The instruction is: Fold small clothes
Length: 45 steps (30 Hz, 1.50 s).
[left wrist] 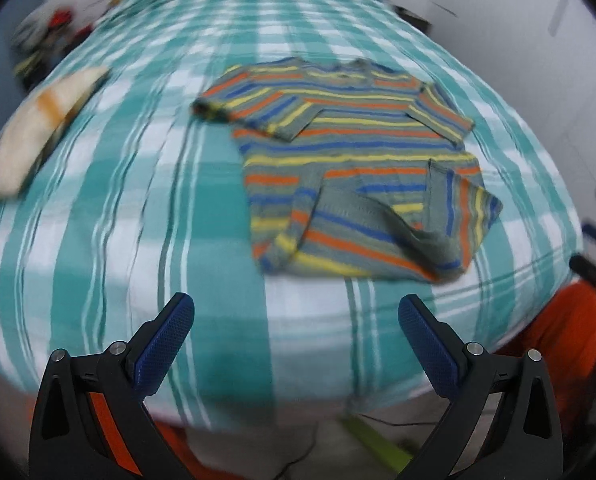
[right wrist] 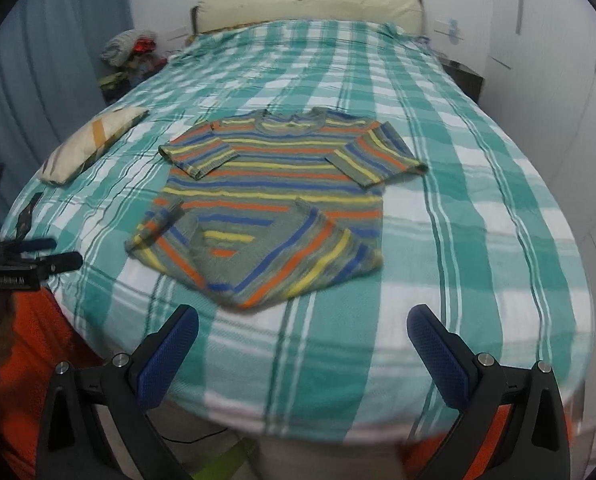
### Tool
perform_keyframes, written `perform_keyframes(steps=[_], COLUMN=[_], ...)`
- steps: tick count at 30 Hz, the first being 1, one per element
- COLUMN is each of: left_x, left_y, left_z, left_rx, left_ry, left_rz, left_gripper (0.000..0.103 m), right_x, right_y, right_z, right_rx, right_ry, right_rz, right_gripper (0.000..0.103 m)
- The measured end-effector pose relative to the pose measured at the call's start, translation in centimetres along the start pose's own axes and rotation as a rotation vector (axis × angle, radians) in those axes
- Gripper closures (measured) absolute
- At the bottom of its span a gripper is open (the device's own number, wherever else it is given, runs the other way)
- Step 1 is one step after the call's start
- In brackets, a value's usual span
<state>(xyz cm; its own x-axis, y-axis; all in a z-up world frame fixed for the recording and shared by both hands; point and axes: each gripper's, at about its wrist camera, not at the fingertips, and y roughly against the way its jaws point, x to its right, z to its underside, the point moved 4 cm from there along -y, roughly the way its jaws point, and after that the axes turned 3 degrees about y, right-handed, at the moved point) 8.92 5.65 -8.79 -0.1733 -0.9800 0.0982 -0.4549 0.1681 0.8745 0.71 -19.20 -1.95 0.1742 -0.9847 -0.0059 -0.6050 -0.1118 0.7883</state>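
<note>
On the checked bedspread [right wrist: 458,200], striped sweater [right wrist: 273,184] lies between both gaping tools

A bed [right wrist: 478,208] with a teal-and-white checked cover carries 1 striped sweater [right wrist: 273,184] and 1 pillow [right wrist: 93,140].

Left wrist view: motion-blurred throughout; striped sweater [left wrist: 354,168] stripes smeared, hem detail unreadable. Clutter pile [left wrist: 45,40] beside the bed: contents indistinguishable. Pillow [left wrist: 29,140] cut by the frame's left edge. Right wrist view: the left gripper [right wrist: 37,256] blurred and partly cropped at the left edge.
</note>
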Motion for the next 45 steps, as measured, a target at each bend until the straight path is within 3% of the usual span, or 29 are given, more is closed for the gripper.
perform_keyframes(steps=[4,7,8,10,12,14,15,16,17,20,24,28,31,32,33,34,35,36,38,40,45], left_x=[1.0,1.8,1.8,1.6,1.7,2.1,2.4,2.5,2.5,2.6,1.6,0.7,-0.4,-1.1,-1.6,-2.3,-3.1,-3.8,-4.5,-4.6,-2.6], left_y=[-3.7,-7.1,-8.0,-10.1,-11.8,-12.3,-12.5,-12.6,-12.4,-8.6,-0.9,2.2,0.6,-0.1,-0.3,-0.4,-0.4,-0.5,-0.9,-2.8,-6.7], left_z=[-3.4,-5.3,-5.6,-6.1,-6.2,-6.0,-5.9,-5.7,-5.5,-4.5,0.2,7.1,9.9,10.4,10.3,10.0,9.4,8.8,8.0,7.6,9.9], left_rx=[-0.005,-0.022,-0.033,-0.086,-0.136,-0.147,-0.151,-0.162,-0.162,-0.071,-0.010,-0.110,-0.222,-0.245,-0.246,-0.231,-0.200,-0.166,-0.132,-0.162,-0.269], left_ry=[-0.146,-0.229,-0.237,-0.239,-0.242,-0.260,-0.267,-0.268,-0.263,-0.291,-0.376,-0.456,-0.454,-0.424,-0.394,-0.340,-0.271,-0.203,-0.099,0.017,0.107], left_rz=[0.001,0.001,0.000,0.004,0.017,0.034,0.055,0.074,0.085,0.146,0.251,0.268,0.216,0.194,0.185,0.176,0.168,0.166,0.177,0.194,0.185], left_gripper=[0.002,0.005,0.008,0.023,0.028,0.043,0.076,0.097,0.100,0.101,0.101,0.097,0.093,0.090,0.077,0.058,0.048,0.033,0.030,0.032,0.039], right_x=[2.4,3.0,2.9,2.6,2.2,1.5,1.2,0.9,0.9,0.9,1.7,3.2,5.0,5.5,6.0,6.4,6.8,7.2,8.1,9.0,9.4], right_y=[-4.9,-9.3,-10.8,-14.4,-17.6,-20.5,-21.3,-22.1,-22.1,-18.9,-10.2,-4.6,-5.7,-6.6,-7.2,-7.8,-8.0,-8.1,-8.2,-8.5,-11.7], right_z=[-2.3,-4.9,-5.7,-7.1,-7.9,-8.1,-8.1,-8.0,-8.0,-8.0,-5.4,1.0,6.2,7.0,7.7,8.3,8.5,8.6,8.1,7.8,8.9], right_rx=[-0.043,-0.095,-0.116,-0.185,-0.240,-0.301,-0.323,-0.340,-0.334,-0.269,-0.183,-0.224,-0.348,-0.379,-0.408,-0.437,-0.451,-0.446,-0.428,-0.418,-0.449], right_ry=[0.085,0.119,0.128,0.149,0.185,0.236,0.248,0.256,0.263,0.297,0.367,0.428,0.449,0.437,0.414,0.385,0.363,0.334,0.241,0.109,-0.228], right_rz=[-0.033,-0.162,-0.212,-0.276,-0.287,-0.301,-0.314,-0.332,-0.336,-0.390,-0.466,-0.492,-0.383,-0.355,-0.338,-0.335,-0.336,-0.333,-0.351,-0.399,-0.507], right_gripper=[0.000,0.001,0.003,0.011,0.022,0.043,0.052,0.077,0.099,0.099,0.099,0.099,0.092,0.088,0.084,0.070,0.054,0.050,0.049,0.049,0.049])
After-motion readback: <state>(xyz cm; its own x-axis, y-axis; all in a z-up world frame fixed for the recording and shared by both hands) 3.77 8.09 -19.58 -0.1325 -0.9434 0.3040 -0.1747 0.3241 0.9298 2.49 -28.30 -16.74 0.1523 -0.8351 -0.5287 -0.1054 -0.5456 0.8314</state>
